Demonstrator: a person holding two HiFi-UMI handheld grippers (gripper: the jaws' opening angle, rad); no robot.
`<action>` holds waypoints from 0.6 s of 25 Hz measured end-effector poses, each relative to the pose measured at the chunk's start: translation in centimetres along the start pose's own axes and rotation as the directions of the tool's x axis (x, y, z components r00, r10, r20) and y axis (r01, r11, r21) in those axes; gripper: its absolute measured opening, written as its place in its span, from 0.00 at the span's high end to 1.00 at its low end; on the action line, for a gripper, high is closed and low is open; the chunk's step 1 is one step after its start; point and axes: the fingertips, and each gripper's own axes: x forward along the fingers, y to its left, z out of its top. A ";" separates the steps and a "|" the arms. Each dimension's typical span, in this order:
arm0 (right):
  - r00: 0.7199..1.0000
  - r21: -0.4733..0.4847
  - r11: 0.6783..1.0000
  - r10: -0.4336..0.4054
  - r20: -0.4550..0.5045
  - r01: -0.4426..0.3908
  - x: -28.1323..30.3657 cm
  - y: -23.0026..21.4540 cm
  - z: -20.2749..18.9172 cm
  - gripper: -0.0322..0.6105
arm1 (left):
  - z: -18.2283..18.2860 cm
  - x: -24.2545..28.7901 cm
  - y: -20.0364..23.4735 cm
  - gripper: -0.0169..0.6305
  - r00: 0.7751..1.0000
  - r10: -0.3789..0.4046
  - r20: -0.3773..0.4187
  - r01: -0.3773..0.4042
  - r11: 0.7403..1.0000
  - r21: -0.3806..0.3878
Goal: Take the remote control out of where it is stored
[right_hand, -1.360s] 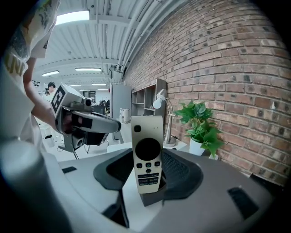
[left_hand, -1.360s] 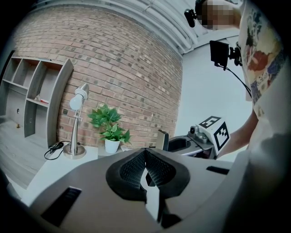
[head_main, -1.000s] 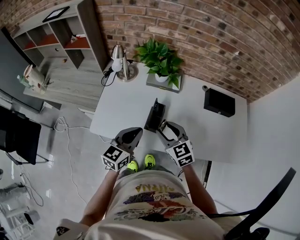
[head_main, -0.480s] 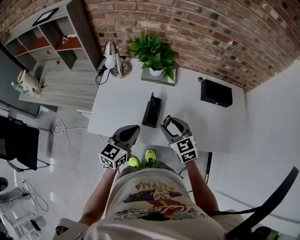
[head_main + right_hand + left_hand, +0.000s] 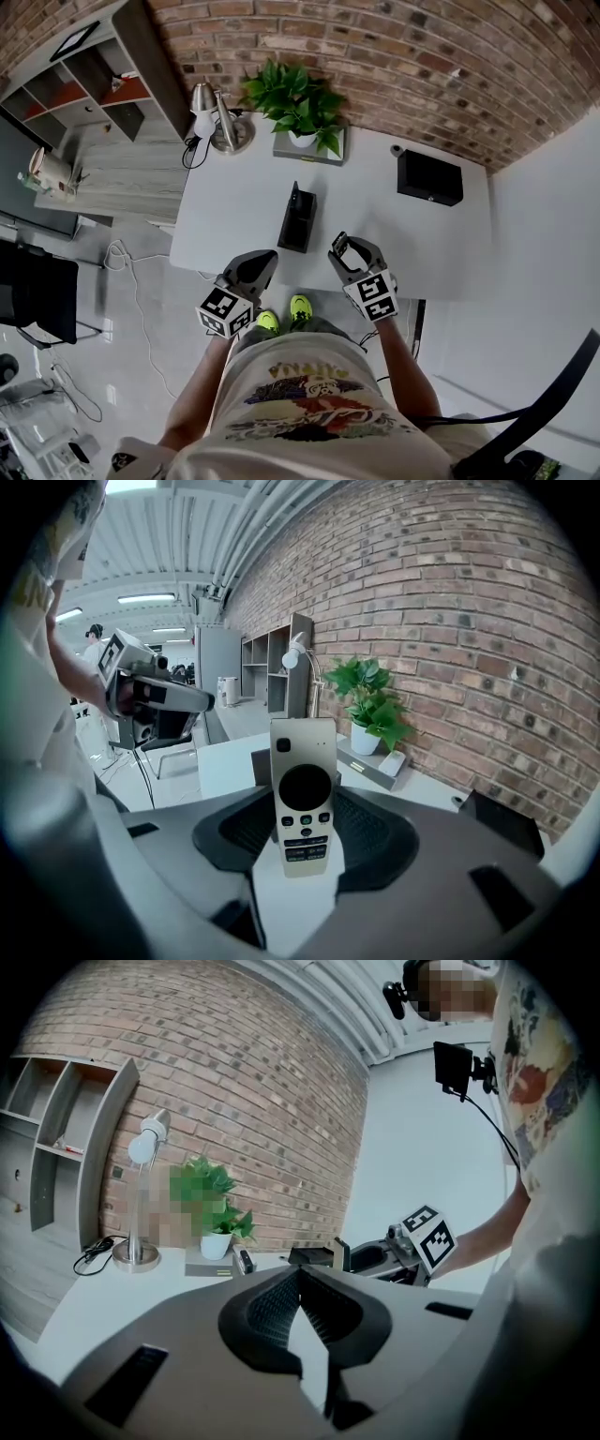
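Remote control (image 5: 303, 789) upright, clamped between right gripper (image 5: 340, 247) fingers, apart from black holder (image 5: 296, 223) on table (image 5: 234, 202); left gripper (image 5: 300, 1283) fingers pressed together, empty; best: firm squeeze, remote upright, set down gently.

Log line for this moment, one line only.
step: remote out of stand | right gripper: jaws on remote | left gripper: jaws together, empty | stand: on table
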 end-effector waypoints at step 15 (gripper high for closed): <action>0.996 0.052 0.999 0.018 -0.083 -0.013 -0.1 -2.5 -4.7 0.64 | -2.3 3.1 -1.5 0.97 0.998 0.016 -0.057 -0.018 0.999 -0.029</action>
